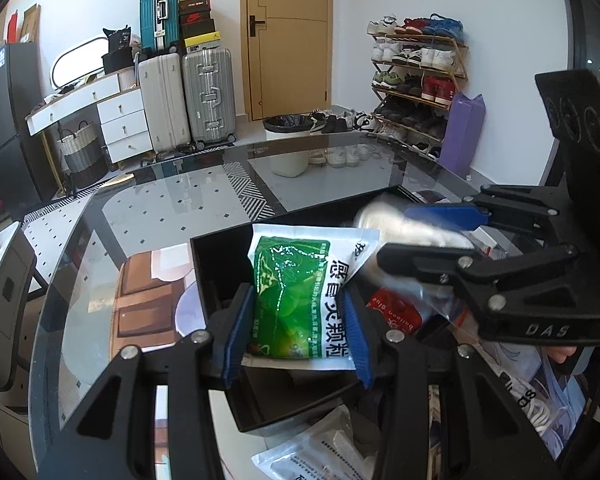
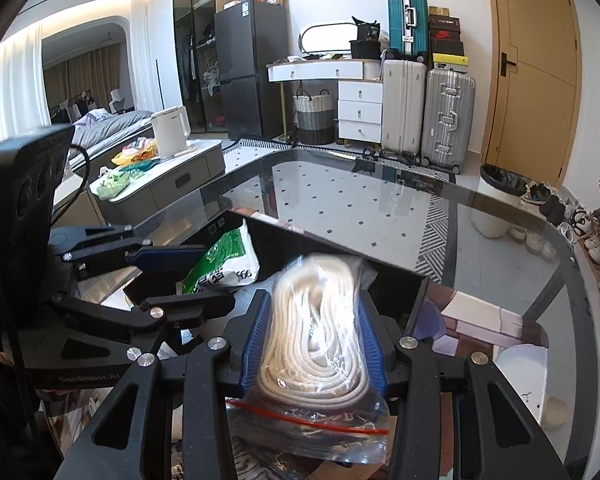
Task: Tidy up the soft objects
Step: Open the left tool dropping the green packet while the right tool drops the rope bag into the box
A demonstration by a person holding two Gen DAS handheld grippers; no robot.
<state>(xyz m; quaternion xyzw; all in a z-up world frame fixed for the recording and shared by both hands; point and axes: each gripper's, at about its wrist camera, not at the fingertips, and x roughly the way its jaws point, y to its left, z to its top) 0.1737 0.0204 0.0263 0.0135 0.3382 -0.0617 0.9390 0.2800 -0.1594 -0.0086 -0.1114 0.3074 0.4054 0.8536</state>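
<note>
My left gripper (image 1: 296,316) is shut on a green and white medicine sachet (image 1: 296,288) and holds it over the open black box (image 1: 216,256) on the glass table. My right gripper (image 2: 316,328) is shut on a clear zip bag of coiled white rope (image 2: 320,336), held over the same black box (image 2: 404,280). In the left wrist view the right gripper (image 1: 432,236) comes in from the right with the blurred rope bag (image 1: 396,224). In the right wrist view the left gripper (image 2: 176,276) sits at left with the sachet (image 2: 224,260).
A red balloon-glue packet (image 1: 396,312) and a clear packet with printed text (image 1: 324,452) lie near the box. A brown printed mat (image 1: 148,300) lies on the glass table (image 1: 172,204). A white round object (image 2: 524,376) sits at the table's right. Suitcases, shoe rack and bin stand beyond.
</note>
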